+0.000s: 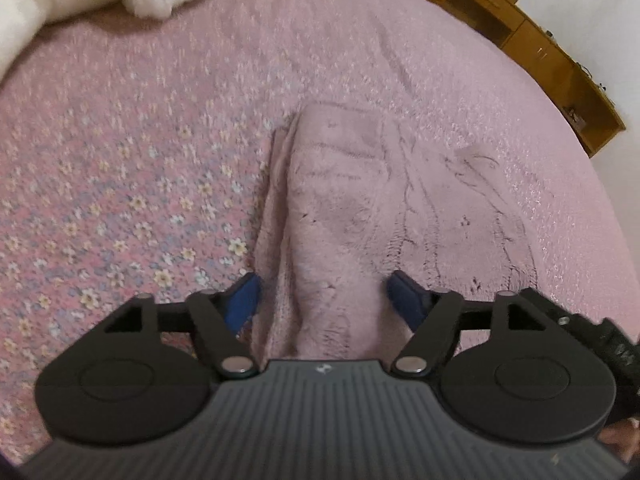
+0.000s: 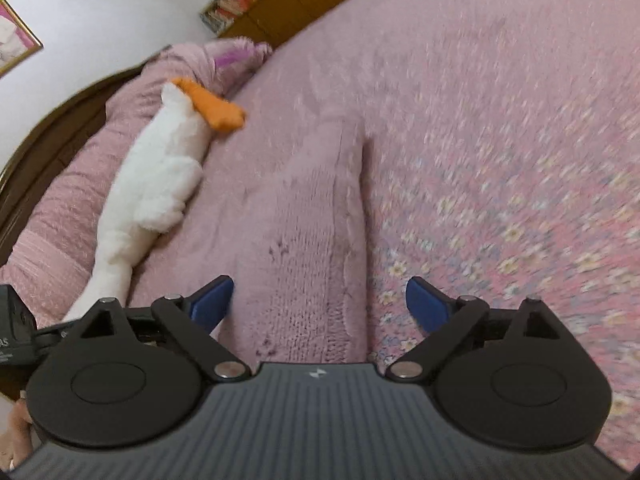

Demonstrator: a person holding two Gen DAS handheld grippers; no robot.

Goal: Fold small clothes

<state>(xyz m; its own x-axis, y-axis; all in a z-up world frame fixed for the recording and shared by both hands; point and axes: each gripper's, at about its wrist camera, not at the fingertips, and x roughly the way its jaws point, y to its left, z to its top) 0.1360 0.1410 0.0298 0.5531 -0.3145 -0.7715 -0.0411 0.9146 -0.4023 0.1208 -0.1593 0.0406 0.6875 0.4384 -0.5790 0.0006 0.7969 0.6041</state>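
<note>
Pink knitted garment, fuzzy, cable-patterned, folded into a long narrow strip with layered edges along one side. Lying flat on the pink floral bedspread, well apart from the white plush toy near the bedspread's edge.

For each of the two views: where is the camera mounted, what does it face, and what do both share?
Left wrist: on the left hand-held gripper, facing down at the pink knit garment; open fingers show.
Right wrist: on the right hand-held gripper, facing the garment and plush toy; open fingers show.
Shared: garment, toy, floral bedspread.
</note>
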